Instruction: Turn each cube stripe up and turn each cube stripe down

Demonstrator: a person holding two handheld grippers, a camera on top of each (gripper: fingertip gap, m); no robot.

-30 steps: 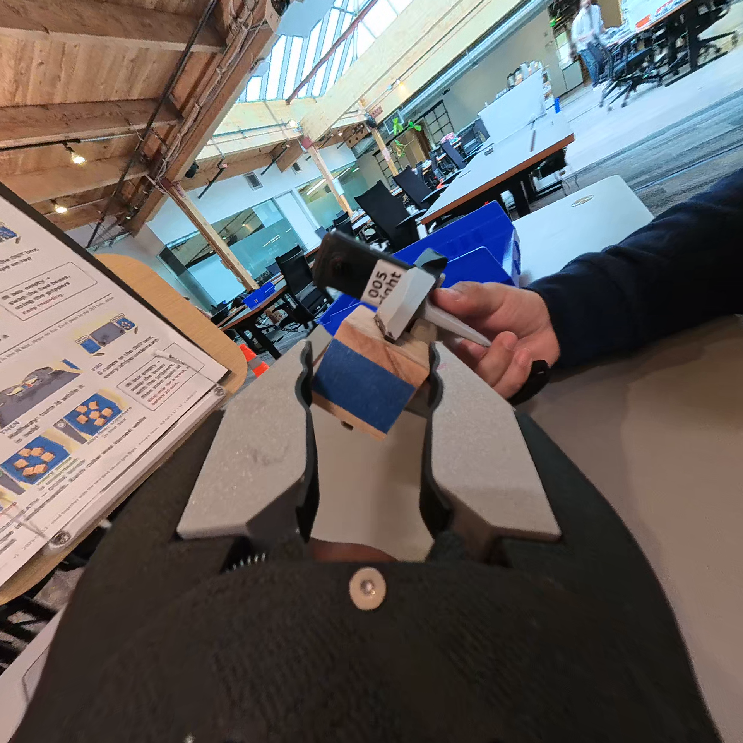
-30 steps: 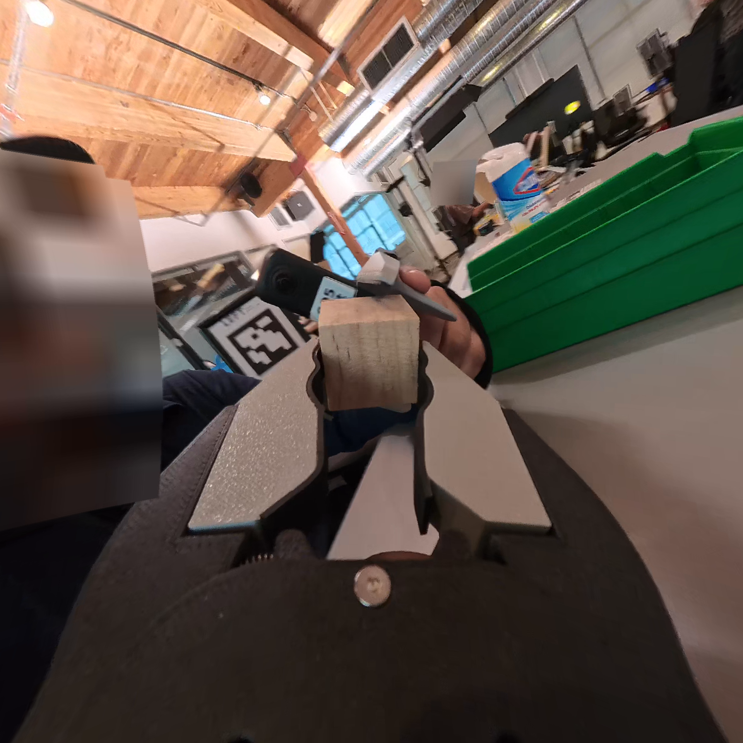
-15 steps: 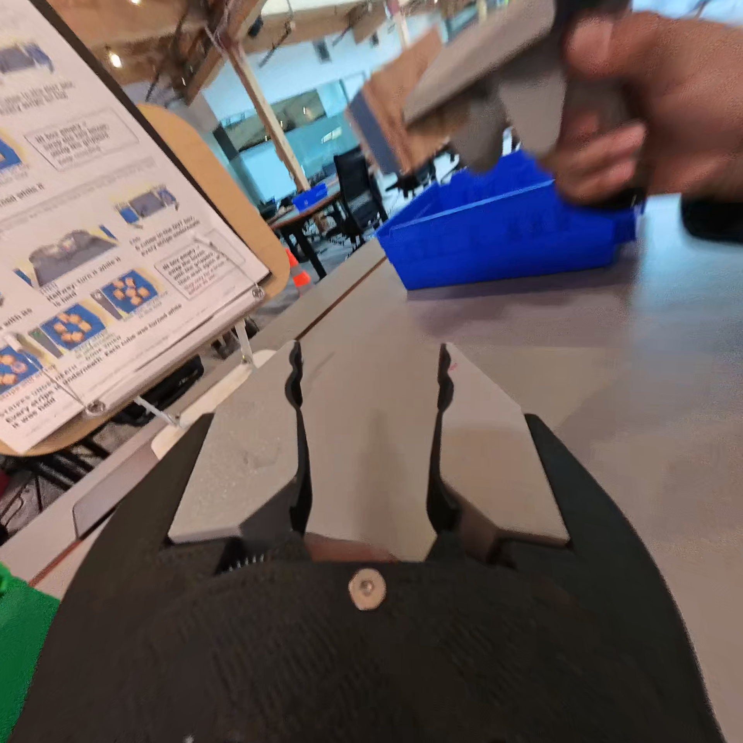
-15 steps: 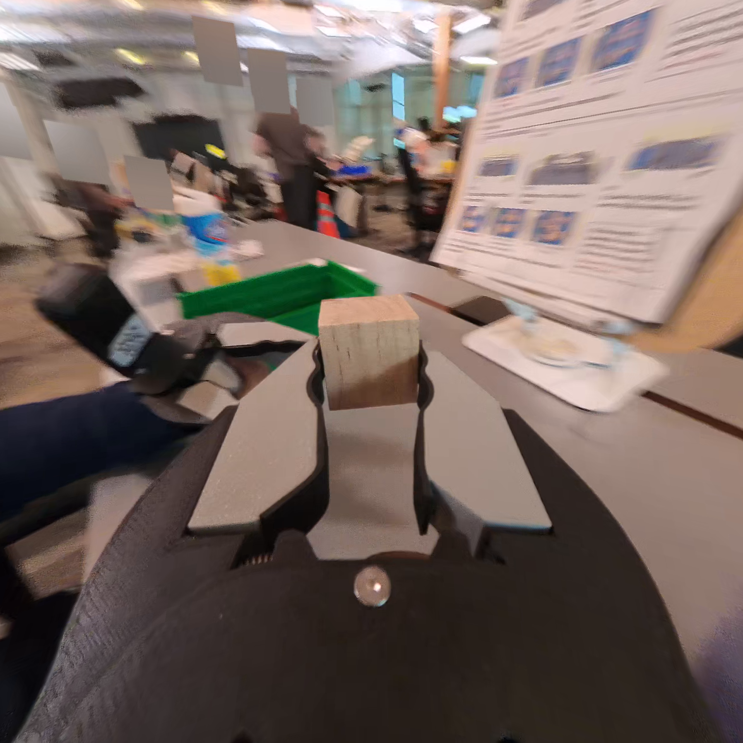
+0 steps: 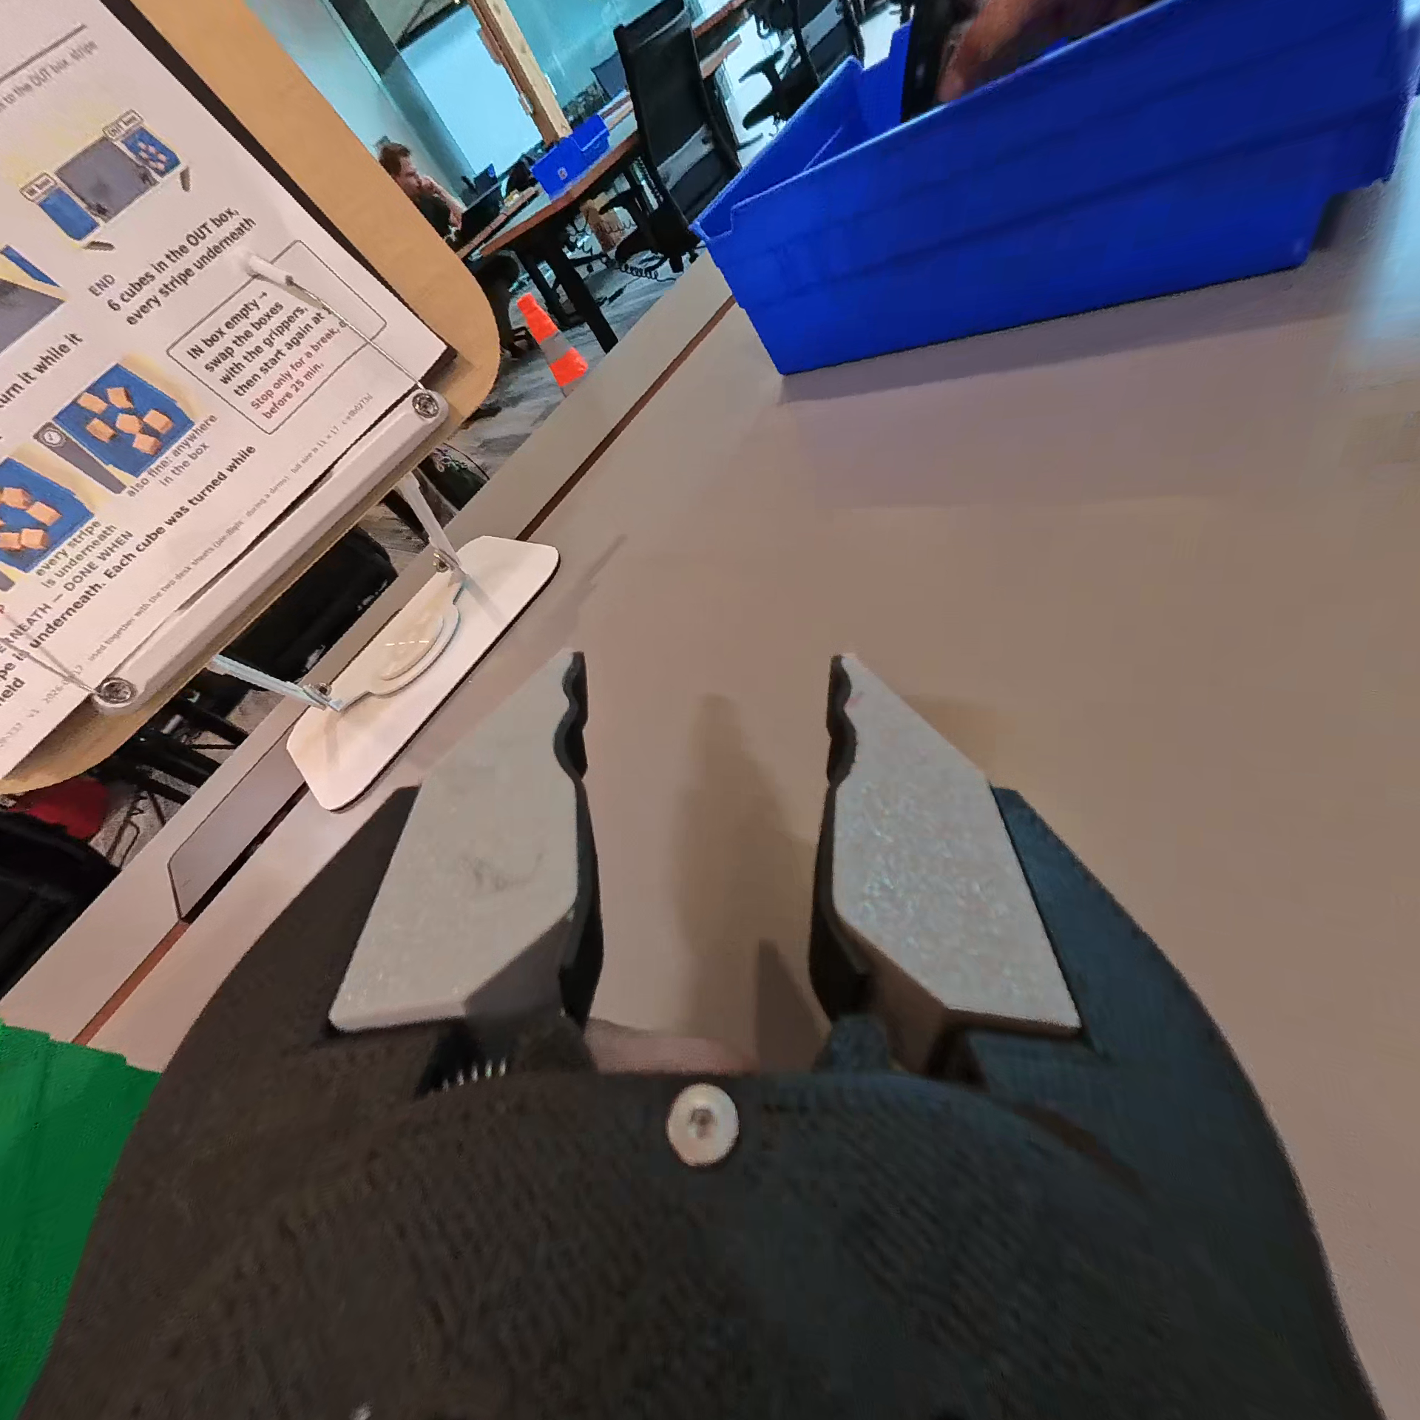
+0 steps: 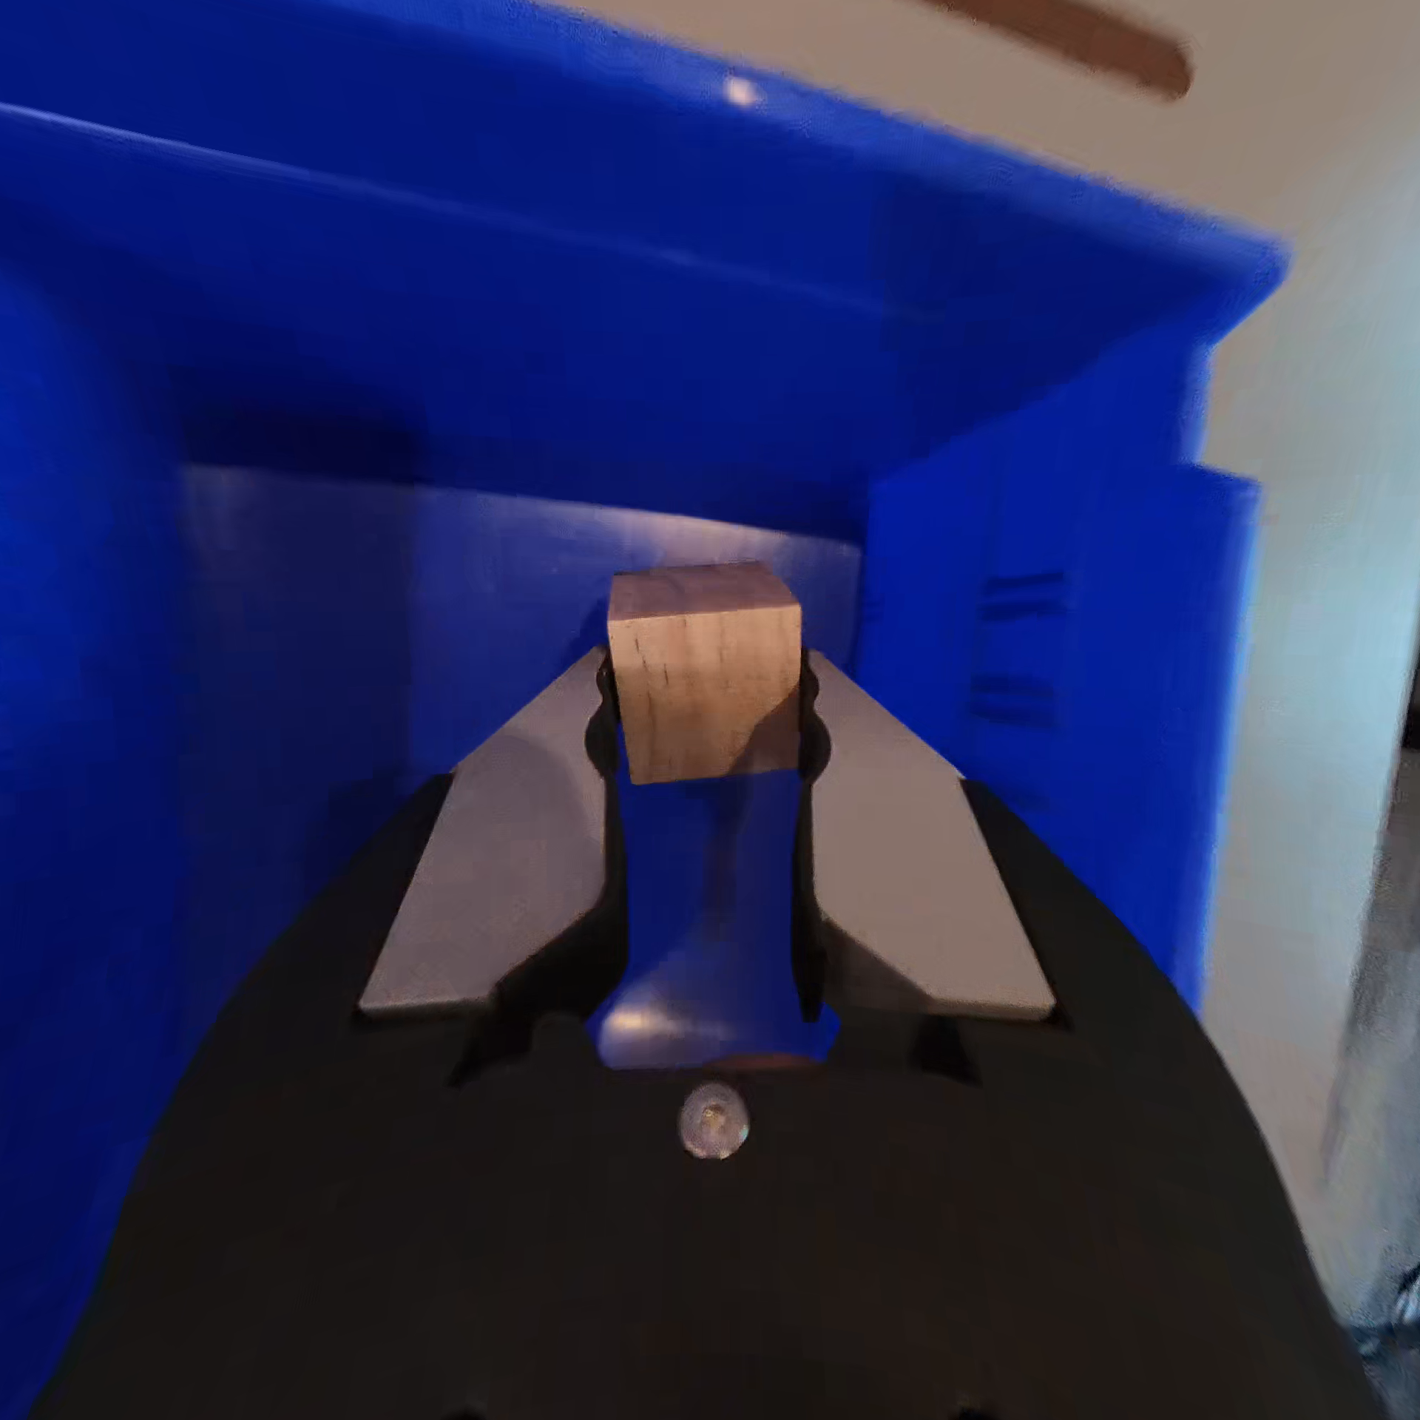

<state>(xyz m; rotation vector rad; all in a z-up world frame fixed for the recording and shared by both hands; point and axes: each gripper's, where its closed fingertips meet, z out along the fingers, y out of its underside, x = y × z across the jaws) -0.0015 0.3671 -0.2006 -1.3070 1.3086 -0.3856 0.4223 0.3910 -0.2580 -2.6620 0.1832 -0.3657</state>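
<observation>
One small pale wooden cube sits pinched between the tips of my right gripper, jaws closed to its width and gripping its two side faces; it hangs inside the big blue plastic bin, above the bin's floor, and I can't tell how far above; the picture is smeared with motion. No stripe shows on the faces turned to the camera, just bare grain on top and front; my guess is the stripe faces down or away, which I can't confirm from here.

My left gripper is empty, jaws standing well apart, nothing between them but grey tabletop; it hovers low over the desk, with the same blue bin off ahead to the right and a white instruction sheet on a wooden board with a white stand to its left; a sliver of green bin shows at the bottom left corner.

Now the risks as I judge them; the cube is held only by the very fingertips, so a jolt on the way down could twist it in the grip; if I let go while it is high it could tumble and land on the wrong face, undoing the turn; the bin's far wall looks close, and brushing it could knock the cube askew; so I'd lower it flat to the floor before opening.
</observation>
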